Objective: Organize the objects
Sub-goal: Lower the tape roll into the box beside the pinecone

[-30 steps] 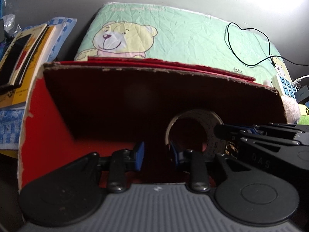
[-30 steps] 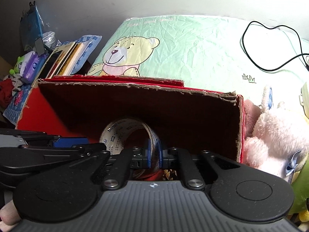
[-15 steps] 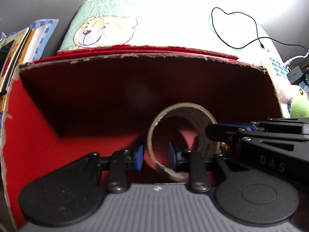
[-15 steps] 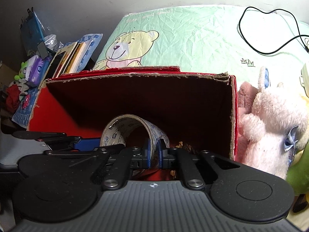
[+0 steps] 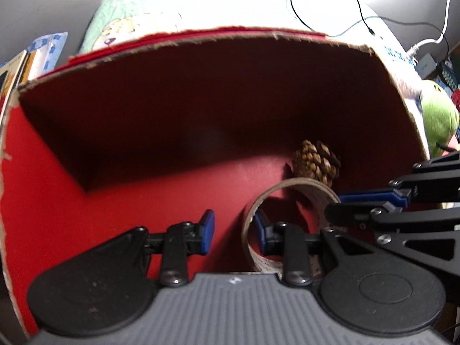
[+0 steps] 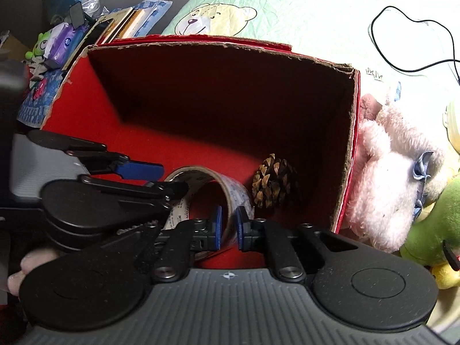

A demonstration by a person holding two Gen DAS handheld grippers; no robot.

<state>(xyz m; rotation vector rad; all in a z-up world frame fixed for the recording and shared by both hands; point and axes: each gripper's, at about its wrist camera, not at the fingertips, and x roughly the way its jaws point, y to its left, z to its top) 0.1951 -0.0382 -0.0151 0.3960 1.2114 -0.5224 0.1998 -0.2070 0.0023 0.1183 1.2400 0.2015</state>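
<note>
A roll of printed packing tape (image 6: 234,194) stands on edge inside a red cardboard box (image 6: 349,149), low over the red floor. My right gripper (image 6: 228,228) is shut on the roll's wall, one pad inside and one outside. In the left wrist view the roll (image 5: 316,192) is right of centre and my left gripper (image 5: 234,234) is open; its right pad sits inside the ring, the left pad outside. A brown pine cone (image 6: 273,184) lies on the box floor behind the roll, also seen in the left wrist view (image 5: 316,159).
The box (image 5: 17,178) sits on a green teddy-bear quilt (image 6: 258,11). A pink plush (image 6: 394,172) and a green plush (image 6: 431,230) press against its right side. Books and tissue packs (image 6: 66,43) lie at the left. A black cable (image 6: 402,43) lies on the quilt.
Both grippers have moved forward and down into the box with the tape roll. The pine cone on the floor has come into view. The right gripper stays shut on the roll.
</note>
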